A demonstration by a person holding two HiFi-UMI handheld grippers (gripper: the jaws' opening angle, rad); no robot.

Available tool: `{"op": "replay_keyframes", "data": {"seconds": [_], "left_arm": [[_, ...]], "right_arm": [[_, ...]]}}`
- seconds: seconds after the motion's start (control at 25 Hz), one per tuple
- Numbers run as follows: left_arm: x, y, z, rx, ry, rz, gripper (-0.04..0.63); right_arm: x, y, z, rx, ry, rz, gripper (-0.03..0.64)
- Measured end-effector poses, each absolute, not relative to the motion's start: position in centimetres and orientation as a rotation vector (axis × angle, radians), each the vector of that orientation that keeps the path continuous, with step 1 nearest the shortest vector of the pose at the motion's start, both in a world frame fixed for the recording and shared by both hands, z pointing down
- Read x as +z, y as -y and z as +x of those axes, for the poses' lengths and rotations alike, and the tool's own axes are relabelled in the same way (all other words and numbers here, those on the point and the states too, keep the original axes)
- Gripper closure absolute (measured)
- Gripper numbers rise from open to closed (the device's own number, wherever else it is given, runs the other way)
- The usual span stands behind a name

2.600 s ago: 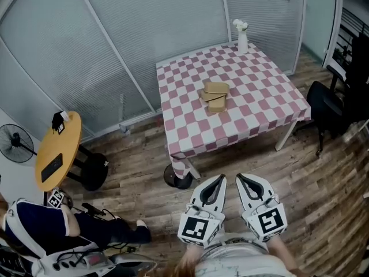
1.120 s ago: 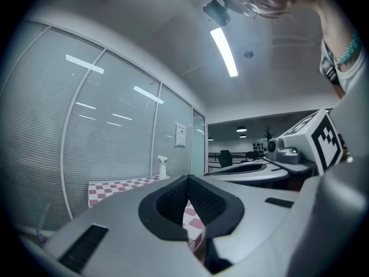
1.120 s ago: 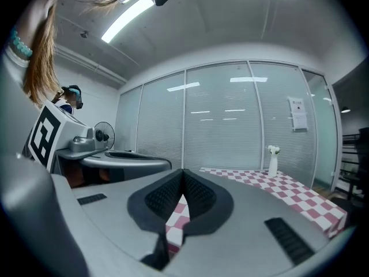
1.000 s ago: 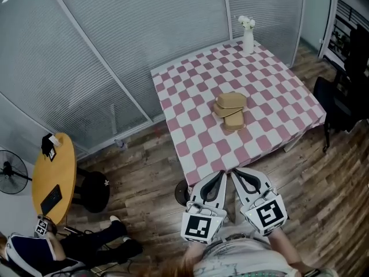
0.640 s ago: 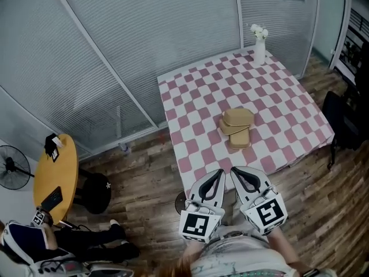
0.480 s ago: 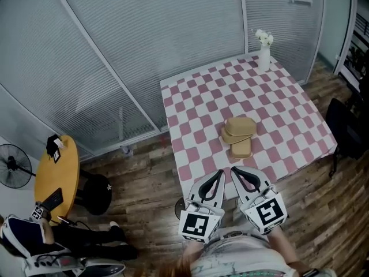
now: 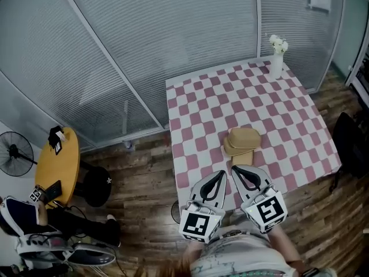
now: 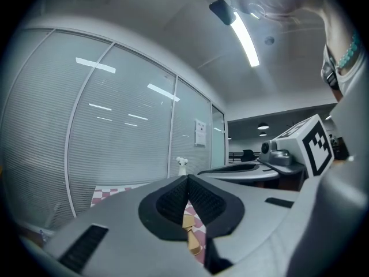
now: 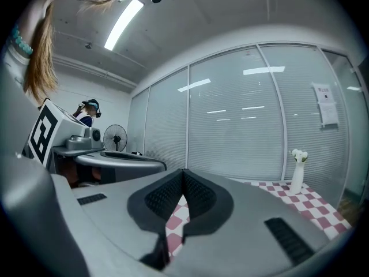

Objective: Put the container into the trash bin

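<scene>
Brown paper containers [image 7: 242, 142] lie stacked on a table with a pink and white checked cloth [image 7: 202, 103]. My left gripper [image 7: 222, 173] and right gripper [image 7: 234, 169] are side by side at the table's near edge, just short of the containers, and both point level at them. Both are shut and hold nothing. In the left gripper view, the left gripper [image 8: 187, 178] shows closed pads, with a container [image 8: 191, 236] visible below them. In the right gripper view, the right gripper [image 9: 183, 171] is closed over the checked cloth [image 9: 176, 223]. No trash bin is identifiable.
A white vase with flowers [image 7: 277, 62] stands at the table's far corner. A dark round object [image 7: 174, 211] sits under the near corner. To the left are a round yellow table [image 7: 57, 166], a fan [image 7: 14, 154], a black stool [image 7: 95, 184] and a seated person [image 7: 34, 224]. A black chair [image 7: 351, 137] stands on the right.
Both grippers have come forward to the table's near edge, still shut and side by side. The containers now lie much closer in front of them.
</scene>
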State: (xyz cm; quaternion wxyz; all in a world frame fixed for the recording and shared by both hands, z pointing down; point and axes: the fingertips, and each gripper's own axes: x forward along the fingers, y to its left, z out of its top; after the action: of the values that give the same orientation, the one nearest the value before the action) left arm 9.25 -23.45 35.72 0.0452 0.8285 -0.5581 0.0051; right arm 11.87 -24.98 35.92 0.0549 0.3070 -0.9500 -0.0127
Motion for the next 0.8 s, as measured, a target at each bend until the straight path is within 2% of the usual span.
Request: {"op": "replay_keyframes", "data": {"seconds": [0.8], "left_arm": [[38.0,27.9,9.0,0.080,1.896,2.312,0.589]], "right_arm": [[44.1,36.5,13.8,0.032,2.735,0.752,0.623]]}}
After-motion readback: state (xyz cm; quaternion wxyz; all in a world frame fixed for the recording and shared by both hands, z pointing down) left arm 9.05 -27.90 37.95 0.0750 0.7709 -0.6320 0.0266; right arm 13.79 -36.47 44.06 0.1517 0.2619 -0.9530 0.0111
